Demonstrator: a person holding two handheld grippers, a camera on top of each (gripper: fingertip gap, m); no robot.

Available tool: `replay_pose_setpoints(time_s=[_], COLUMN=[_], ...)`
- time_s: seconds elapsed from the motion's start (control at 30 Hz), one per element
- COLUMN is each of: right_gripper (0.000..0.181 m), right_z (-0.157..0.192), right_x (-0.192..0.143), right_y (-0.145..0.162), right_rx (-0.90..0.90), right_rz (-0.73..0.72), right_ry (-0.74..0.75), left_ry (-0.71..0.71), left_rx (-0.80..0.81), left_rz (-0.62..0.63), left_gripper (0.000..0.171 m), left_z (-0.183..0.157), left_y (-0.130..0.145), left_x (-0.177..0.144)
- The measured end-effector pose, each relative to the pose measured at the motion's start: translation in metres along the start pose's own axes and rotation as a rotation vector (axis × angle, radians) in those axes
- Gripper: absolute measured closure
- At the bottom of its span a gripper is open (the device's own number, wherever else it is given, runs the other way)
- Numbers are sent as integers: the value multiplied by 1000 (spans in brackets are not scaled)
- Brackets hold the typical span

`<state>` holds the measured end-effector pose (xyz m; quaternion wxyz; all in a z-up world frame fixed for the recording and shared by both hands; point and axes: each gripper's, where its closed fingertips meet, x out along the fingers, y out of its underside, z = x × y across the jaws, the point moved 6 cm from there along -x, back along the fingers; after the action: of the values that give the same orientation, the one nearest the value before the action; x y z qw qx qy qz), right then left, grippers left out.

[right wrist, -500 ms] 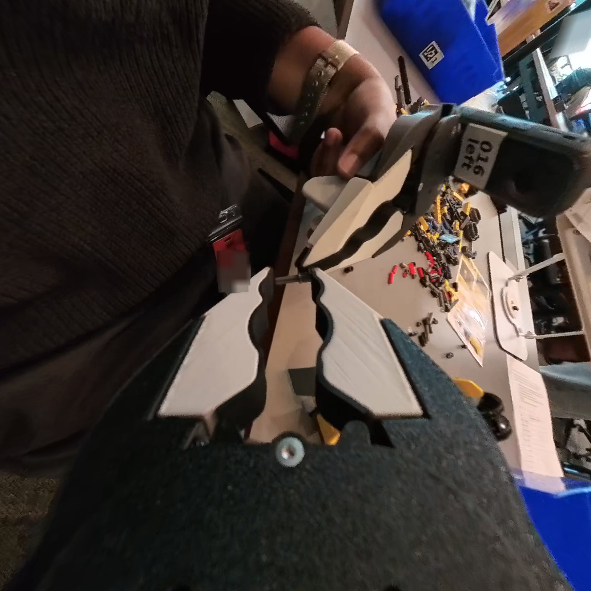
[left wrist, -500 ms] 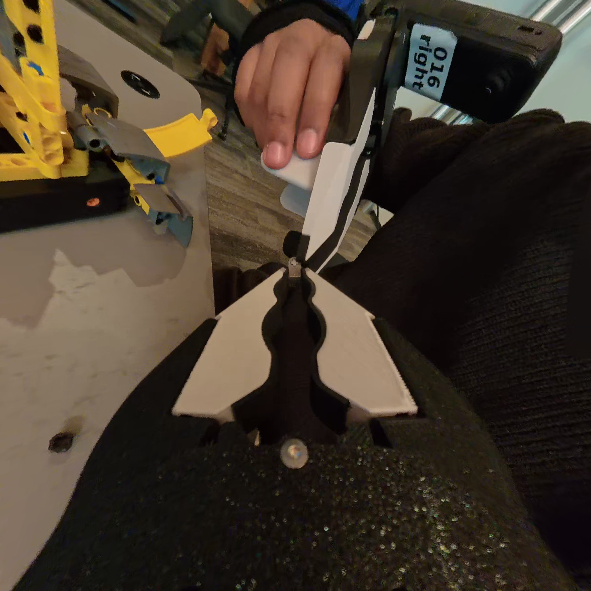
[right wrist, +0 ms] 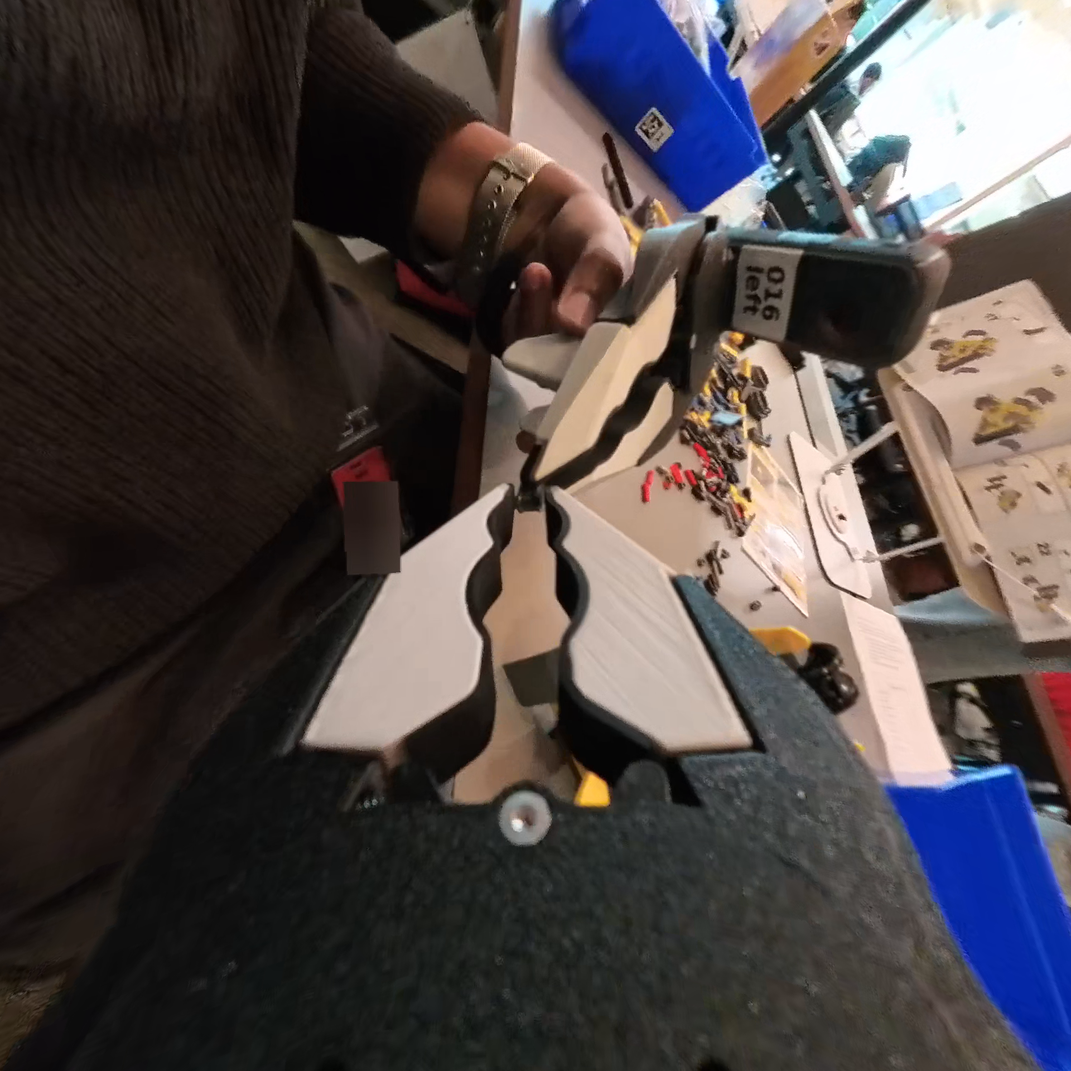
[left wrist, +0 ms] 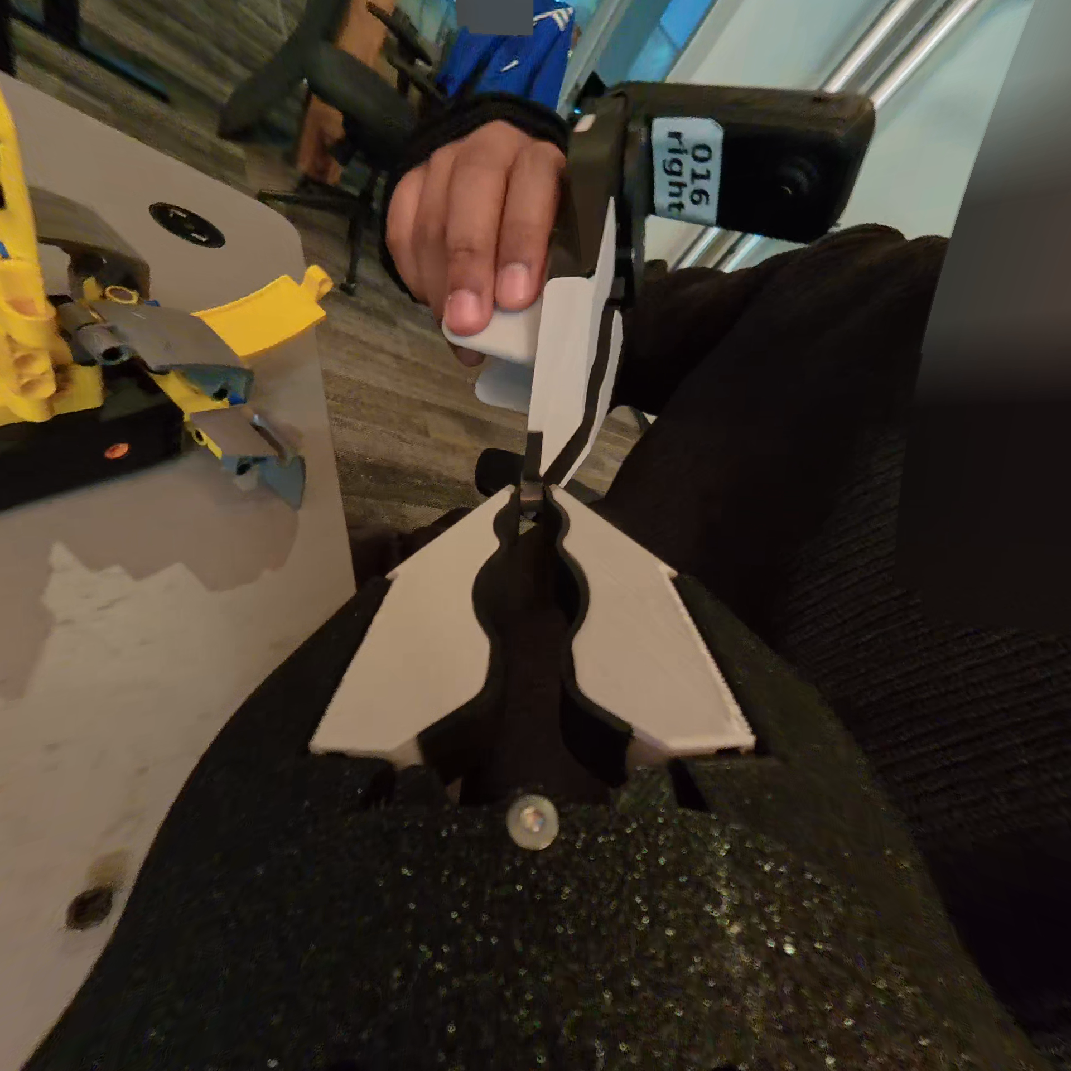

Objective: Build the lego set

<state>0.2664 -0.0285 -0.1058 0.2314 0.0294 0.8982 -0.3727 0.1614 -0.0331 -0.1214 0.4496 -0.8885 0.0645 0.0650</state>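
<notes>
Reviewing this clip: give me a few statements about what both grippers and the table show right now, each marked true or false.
1. The left gripper and the right gripper meet tip to tip off the table edge. True.
2. The right gripper's jaws stand wide open. False: they are closed on a small dark pin.
3. A yellow and grey brick model stands on the table. True.
4. The loose small parts lie sorted in a tray. False: they are scattered on the bare tabletop.
5. An open instruction booklet lies beyond the parts. True.
</notes>
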Motion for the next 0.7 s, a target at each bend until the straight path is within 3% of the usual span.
replay_pose_setpoints(time_s=[0.13,0.27,0.33,0.53,0.7], right_gripper=[135,139,158,160,159], right_z=[9,11,11,8,-3], right_x=[-1,1,2,-1,-11], right_y=[8,14,15,10,6], right_rx=[0,53,65,95,165], right_rz=[56,39,8,-37,-71], right_ry=[14,45,73,103,242], left_ry=[34,67,71,115,134], left_rx=[-47,-93,-93,-110,-92], left_rz=[11,-12,1,-11,-131], left_gripper=[165,165,165,165,163], left_z=[12,18,18,13,9], left_y=[2,0,1,-3,-16], left_x=[2,1,4,5,2])
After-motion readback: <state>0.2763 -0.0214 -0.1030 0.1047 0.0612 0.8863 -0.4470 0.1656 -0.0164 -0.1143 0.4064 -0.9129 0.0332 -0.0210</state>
